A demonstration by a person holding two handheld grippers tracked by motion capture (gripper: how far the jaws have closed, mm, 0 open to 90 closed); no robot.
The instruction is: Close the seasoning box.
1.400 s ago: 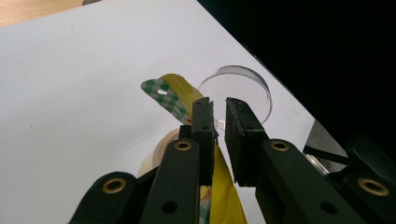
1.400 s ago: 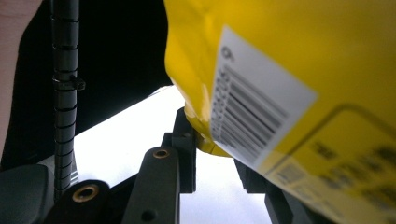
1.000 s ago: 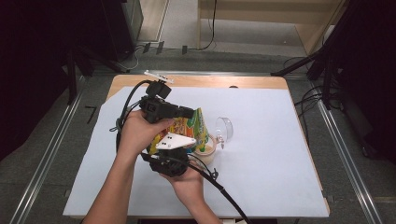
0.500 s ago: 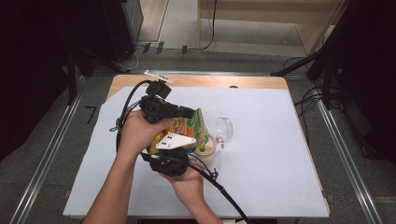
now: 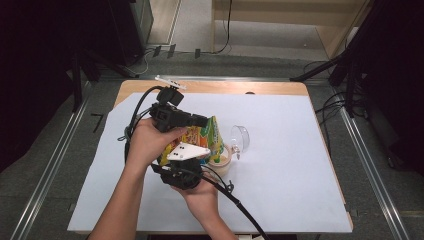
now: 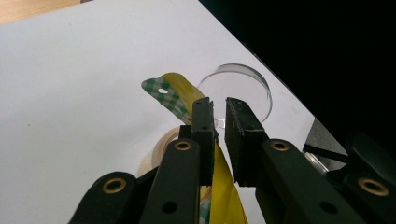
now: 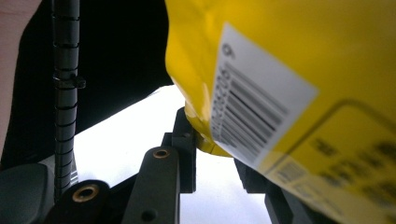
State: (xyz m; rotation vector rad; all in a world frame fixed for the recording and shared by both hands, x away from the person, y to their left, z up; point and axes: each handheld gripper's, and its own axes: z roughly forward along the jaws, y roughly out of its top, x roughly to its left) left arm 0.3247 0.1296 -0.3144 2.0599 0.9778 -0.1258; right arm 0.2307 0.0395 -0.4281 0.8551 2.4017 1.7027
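The yellow snack bag (image 5: 202, 137) is held up above the middle of the table (image 5: 280, 165), between both hands. The left tongs (image 5: 200, 121) are clamped on its upper edge — in the left gripper view the two black jaws stand nearly together with the yellow foil (image 6: 219, 186) pinched between them and the green-checked corner (image 6: 161, 88) poking out beyond. The right tongs (image 5: 197, 159) grip the bag lower down; in the right gripper view the bag's barcode side (image 7: 280, 93) looms close, and its bottom corner sits between the jaws.

Directly below the bag stands a small beige cup (image 5: 221, 161), partly hidden by the bag and the right hand (image 5: 200, 192). Just beside the cup, on the side away from the hands, a clear round lid (image 5: 241, 137) lies on the table, close to the bag's tip. Black cables (image 5: 235, 200) trail from both grippers — one loops past the left wrist, the other runs back to the table's near edge.

The table is wooden, covered almost wholly by a white sheet, with bare wood showing along the far edge. Around it lie grey floor, metal rails on both sides, dark stands and loose cables, and a pale wooden bench beyond.
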